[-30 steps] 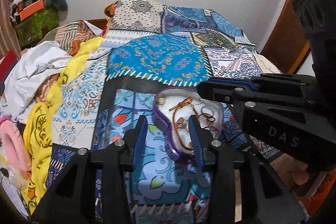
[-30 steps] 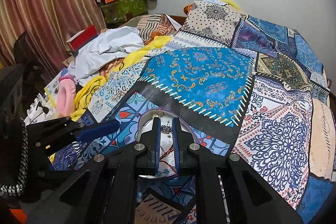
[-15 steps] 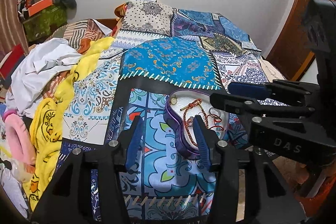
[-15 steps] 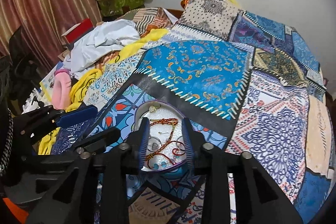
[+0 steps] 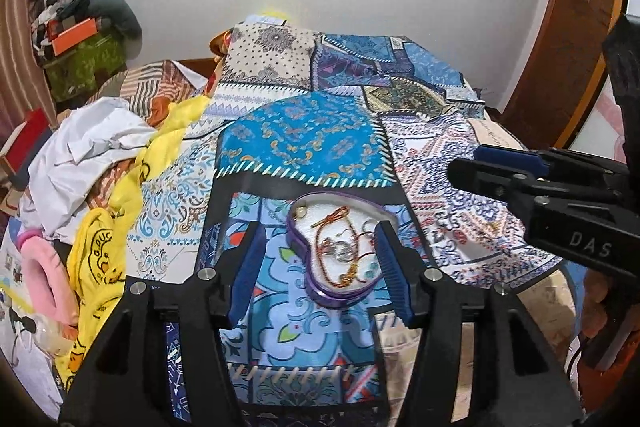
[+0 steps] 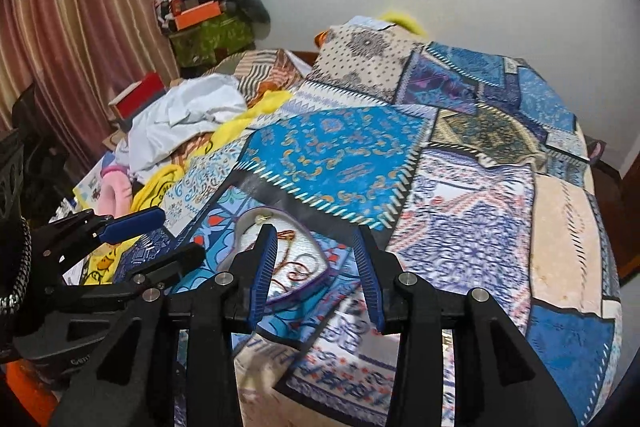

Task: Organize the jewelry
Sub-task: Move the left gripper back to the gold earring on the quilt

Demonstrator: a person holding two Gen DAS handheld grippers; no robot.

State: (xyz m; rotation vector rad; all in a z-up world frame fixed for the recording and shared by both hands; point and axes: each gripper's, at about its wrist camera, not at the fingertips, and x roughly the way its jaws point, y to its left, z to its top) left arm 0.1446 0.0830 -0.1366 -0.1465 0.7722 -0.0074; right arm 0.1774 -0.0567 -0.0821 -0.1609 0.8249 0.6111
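A purple-rimmed heart-shaped tray point(image 5: 297, 245) with a white lining lies on the patchwork bedspread. It holds a red-orange cord necklace point(image 5: 329, 223), a round pearl-like piece point(image 5: 301, 211) and small clear and metal pieces. My left gripper point(image 5: 320, 261) is open and empty, hovering just short of the tray, fingers either side of it. The tray also shows in the right wrist view point(image 6: 308, 259). My right gripper point(image 6: 316, 267) is open and empty, above the tray's near right part. Each gripper shows in the other's view, at the right point(image 5: 504, 167) and at the left point(image 6: 160, 239).
The patchwork bedspread point(image 5: 308, 143) covers the bed. Crumpled white cloth point(image 5: 92, 155), yellow fabric point(image 5: 96, 259) and a pink ring pillow point(image 5: 40, 275) pile along the left. A green box with clutter point(image 6: 208, 35) stands by the striped curtain. A wooden door point(image 5: 568, 59) is at right.
Both grippers have pulled back from the tray and opened wider. The right gripper, nearly shut over the tray a second ago, now stands wide open.
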